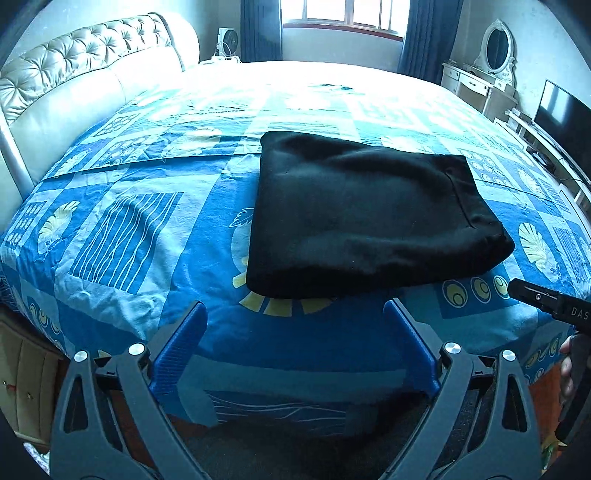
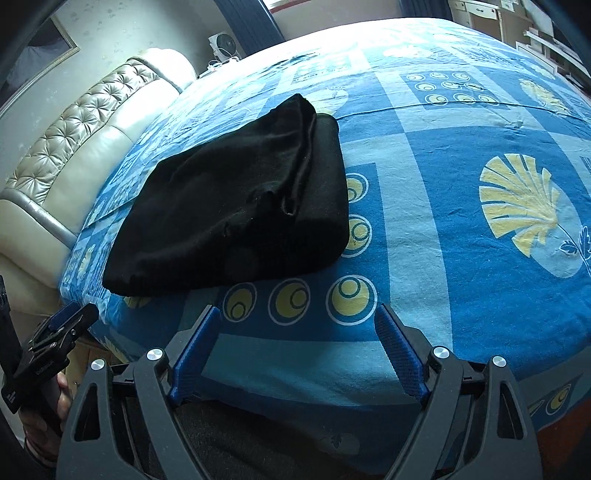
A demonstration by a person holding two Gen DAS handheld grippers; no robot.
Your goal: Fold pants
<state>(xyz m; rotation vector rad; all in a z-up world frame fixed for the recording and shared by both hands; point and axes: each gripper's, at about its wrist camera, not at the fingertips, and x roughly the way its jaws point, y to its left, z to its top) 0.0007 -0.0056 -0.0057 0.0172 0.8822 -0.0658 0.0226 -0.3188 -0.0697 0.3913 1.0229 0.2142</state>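
The black pants (image 1: 362, 214) lie folded into a compact rectangle on the blue patterned bedspread (image 1: 147, 229). They also show in the right wrist view (image 2: 236, 206), with layered edges on the right side. My left gripper (image 1: 295, 310) is open and empty, just short of the pants' near edge. My right gripper (image 2: 297, 315) is open and empty, near the front edge of the bed, to the right of the pants. The right gripper's body shows in the left wrist view (image 1: 550, 302). The left gripper's body shows in the right wrist view (image 2: 51, 343).
A tufted cream headboard (image 1: 74, 85) runs along the left of the bed. A white dresser with a mirror (image 1: 487, 74) and a TV (image 1: 561, 110) stand at the right. A window with blue curtains (image 1: 347, 14) is behind the bed. A wooden cabinet (image 1: 22, 376) is at the lower left.
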